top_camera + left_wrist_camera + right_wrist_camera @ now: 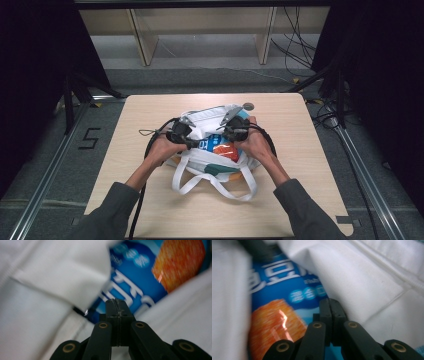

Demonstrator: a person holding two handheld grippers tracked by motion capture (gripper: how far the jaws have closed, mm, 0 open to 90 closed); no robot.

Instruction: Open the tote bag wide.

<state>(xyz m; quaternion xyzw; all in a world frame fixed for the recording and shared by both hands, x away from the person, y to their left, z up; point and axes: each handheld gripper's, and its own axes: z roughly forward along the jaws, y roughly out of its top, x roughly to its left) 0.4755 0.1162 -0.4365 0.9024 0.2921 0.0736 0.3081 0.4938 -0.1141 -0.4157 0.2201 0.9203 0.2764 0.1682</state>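
A white bag (212,167) lies at the centre of the bench (150,200) in the high view, its handles looping toward the lower edge of the frame. A blue packet (220,145) with an orange picture sits in the bag's open mouth.

The left tool (192,142) reaches in at the bag's left side and the right tool (226,131) at its right, both just above the middle of the frame and near each other.

In the left gripper view the left tool (116,305) has its jaws pressed together with nothing between them; the packet (150,272) fills the upper right, with white cloth (50,290) at the left.

In the right gripper view the right tool (330,305) is likewise closed and empty, with the packet (282,302) at the left and cloth (367,277) at the right.
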